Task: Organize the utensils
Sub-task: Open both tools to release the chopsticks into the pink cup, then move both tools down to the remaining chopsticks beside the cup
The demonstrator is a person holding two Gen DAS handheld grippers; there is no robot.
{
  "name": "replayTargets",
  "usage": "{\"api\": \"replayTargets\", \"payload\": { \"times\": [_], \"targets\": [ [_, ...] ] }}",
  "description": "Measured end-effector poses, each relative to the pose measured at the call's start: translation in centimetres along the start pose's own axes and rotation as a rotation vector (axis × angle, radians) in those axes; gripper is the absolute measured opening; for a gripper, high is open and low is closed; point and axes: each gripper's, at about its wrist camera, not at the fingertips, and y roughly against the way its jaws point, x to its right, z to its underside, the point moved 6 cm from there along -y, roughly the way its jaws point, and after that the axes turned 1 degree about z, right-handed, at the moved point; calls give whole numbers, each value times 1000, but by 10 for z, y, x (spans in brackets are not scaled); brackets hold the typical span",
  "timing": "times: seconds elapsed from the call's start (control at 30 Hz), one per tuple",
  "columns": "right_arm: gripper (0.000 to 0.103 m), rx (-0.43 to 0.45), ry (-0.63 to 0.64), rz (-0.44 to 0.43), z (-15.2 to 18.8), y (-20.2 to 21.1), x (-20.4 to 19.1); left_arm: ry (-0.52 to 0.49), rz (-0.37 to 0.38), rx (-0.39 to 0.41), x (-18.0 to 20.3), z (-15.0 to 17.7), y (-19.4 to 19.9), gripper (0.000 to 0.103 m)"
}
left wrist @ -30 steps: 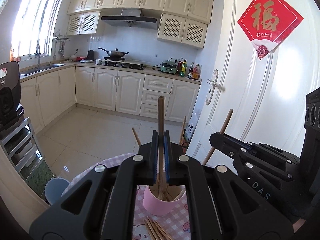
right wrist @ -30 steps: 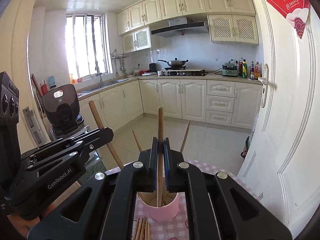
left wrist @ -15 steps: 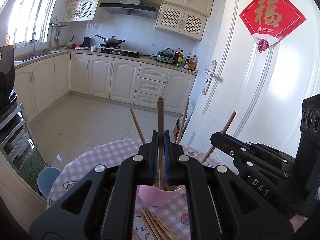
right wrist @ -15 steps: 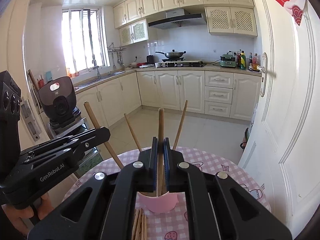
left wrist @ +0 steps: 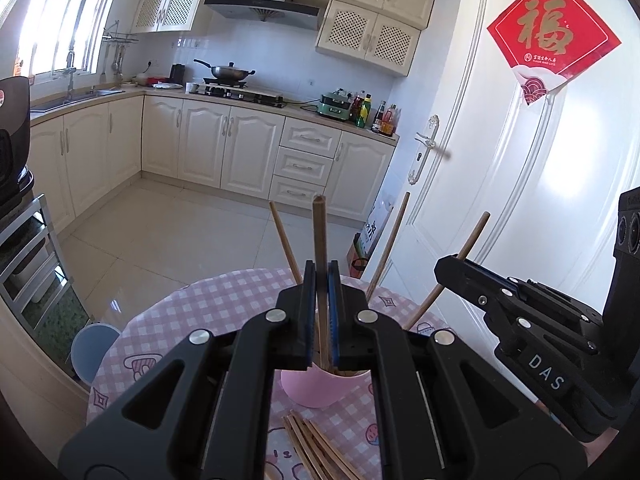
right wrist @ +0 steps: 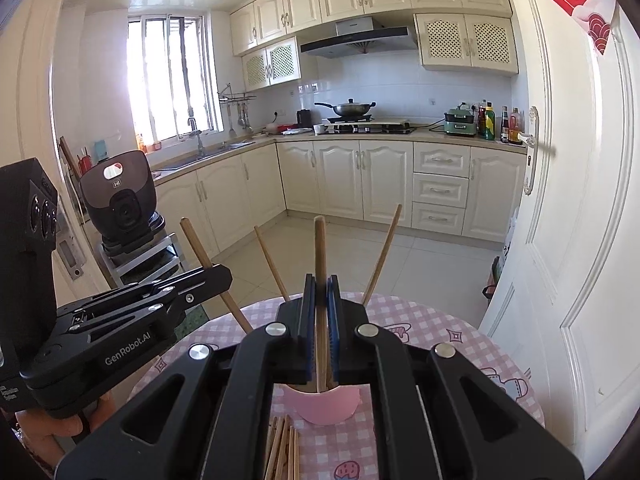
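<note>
Since earlier, more checked surface [left wrist: 208, 312] visible. Each hand-held gripper, left [left wrist: 321, 312] and right [right wrist: 321, 316], clamps an upright chopstick [left wrist: 320, 240] over pink cup [left wrist: 316, 392]; loose chopsticks [left wrist: 316, 448] lie beside.

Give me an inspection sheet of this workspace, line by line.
Surface: round table under a pink checked cloth.
Job's things: pink cup with two chopsticks leaning in it; loose chopsticks lying in front of it.
Clutter: nothing seen.
Grippers: left gripper shut on an upright chopstick; right gripper shut on another chopstick; both over the cup.
Cables: nothing seen.
Surroundings: cream kitchen cabinets, wok on the stove, white door.
</note>
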Motion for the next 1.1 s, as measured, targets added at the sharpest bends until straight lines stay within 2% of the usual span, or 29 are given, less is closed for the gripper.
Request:
{"api": "replayTargets", "payload": {
  "times": [0.23, 0.3, 0.33, 0.37, 0.4, 0.43, 0.5, 0.57, 0.6, 0.67, 0.77, 0.9, 0.97, 1.1],
  "targets": [
    [6, -24, -19, -4, 8, -1, 4, -11, -12, -26, 4, 1, 4, 7],
    [6, -24, -28, -5, 9, 0, 5, 3, -4, -33, 4, 2, 6, 11],
    [11, -20, -31, -3, 8, 2, 6, 6, -4, -33, 4, 2, 8, 24],
    [20, -16, -34, 0, 7, 4, 7, 8, -11, -27, 3, 1, 11, 51],
    [25, -13, -37, -5, 7, 7, 7, 8, -26, -13, 3, 1, 15, 62],
    [30, -11, -37, -12, 7, 9, 6, 6, -33, 4, 2, 0, 19, 64],
    [33, -7, -36, -9, 7, 13, 5, -1, -17, -5, 4, 2, 25, 64],
    [42, -5, -37, -10, 9, 17, 5, -3, -21, -7, 3, 3, 32, 64],
    [43, -6, -35, -10, 10, 18, 5, -6, -21, -9, 3, 4, 35, 64],
    [45, -14, -31, -6, 15, 21, 6, -10, -30, -29, -1, 9, 42, 72],
    [45, -37, -34, -6, 25, 23, 7, 2, -46, -63, -12, 22, 50, 74],
    [46, -94, -26, -8, 49, 17, 4, 21, -64, -142, -23, 47, 48, 74],
    [46, -131, -17, -12, 62, 12, -1, 12, -97, -191, -28, 63, 44, 74],
    [46, -228, 5, -20, 91, -2, -10, 25, -96, -300, -31, 96, 30, 73]
  ]
}}
